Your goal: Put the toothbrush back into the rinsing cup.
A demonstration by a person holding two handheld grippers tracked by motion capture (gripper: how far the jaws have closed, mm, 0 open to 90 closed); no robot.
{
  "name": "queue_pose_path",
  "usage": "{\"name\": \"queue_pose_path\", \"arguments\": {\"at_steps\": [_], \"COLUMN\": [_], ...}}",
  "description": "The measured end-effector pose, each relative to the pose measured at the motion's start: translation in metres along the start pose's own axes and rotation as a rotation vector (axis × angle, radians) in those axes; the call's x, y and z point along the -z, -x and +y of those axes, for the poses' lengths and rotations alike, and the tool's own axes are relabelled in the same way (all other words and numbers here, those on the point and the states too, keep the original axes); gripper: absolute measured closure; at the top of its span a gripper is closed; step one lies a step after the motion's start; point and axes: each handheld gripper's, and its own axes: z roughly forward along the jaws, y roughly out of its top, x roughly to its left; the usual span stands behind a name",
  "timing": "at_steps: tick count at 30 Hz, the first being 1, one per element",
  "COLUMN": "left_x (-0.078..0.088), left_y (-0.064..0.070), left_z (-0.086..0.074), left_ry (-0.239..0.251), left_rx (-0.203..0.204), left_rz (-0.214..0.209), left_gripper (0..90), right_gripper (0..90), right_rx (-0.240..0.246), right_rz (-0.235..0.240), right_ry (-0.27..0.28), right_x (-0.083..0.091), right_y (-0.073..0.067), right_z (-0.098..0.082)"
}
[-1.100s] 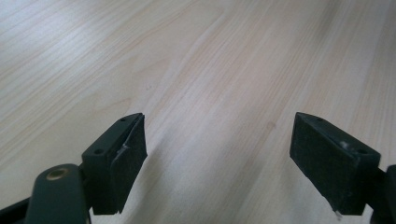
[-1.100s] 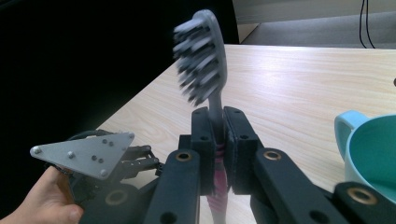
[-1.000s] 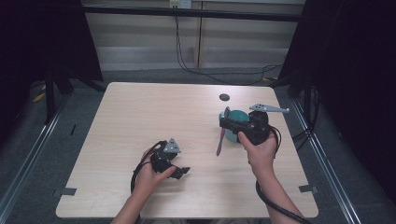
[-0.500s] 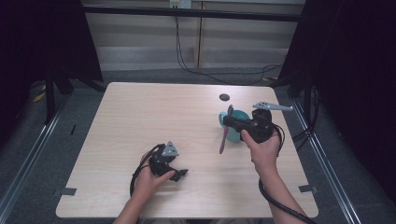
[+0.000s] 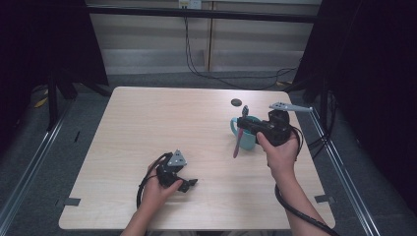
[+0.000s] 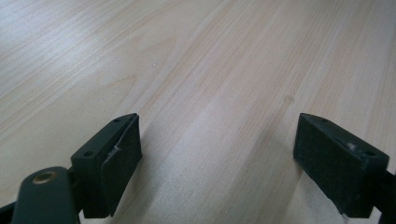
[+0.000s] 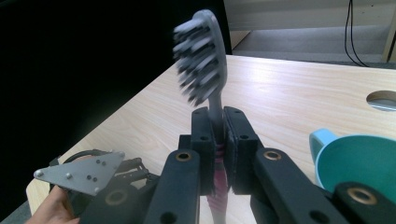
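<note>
My right tongs are clamped on the neck of a toothbrush, whose grey bristle head stands above the pads while the pink handle hangs below. In the high view this grip sits just beside a teal cup at about three o'clock on the table, close to the right edge. A small dark hole lies toward one o'clock, near the far edge. My left tongs rest low at about six o'clock; their jaws have just been opening and now stand wide apart with only bare wood between them. The whole left half of the table, nine through eleven o'clock, lies free. My right hand hides part of the cup, and the bristles look blurred.
</note>
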Motion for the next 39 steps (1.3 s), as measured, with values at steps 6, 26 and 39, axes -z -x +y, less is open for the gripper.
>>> {"name": "queue_pose_path", "arguments": {"at_steps": [6,26,39], "left_x": [0.000,0.000,0.000], "left_y": [0.000,0.000,0.000], "left_z": [0.000,0.000,0.000], "left_ry": [-0.002,0.000,-0.002], "left_rx": [0.001,0.001,0.001], "left_rz": [0.002,0.003,0.002], "left_gripper": [15.0,15.0,15.0], "right_gripper": [84.0,84.0,84.0], "right_rx": [0.002,0.024,0.050], "right_rz": [-0.004,-0.026,-0.044], "right_ry": [0.010,0.032,0.037], "right_x": [0.003,0.009,0.008], "right_y": [0.001,0.003,0.004], "right_z": [0.007,0.034,0.051]}}
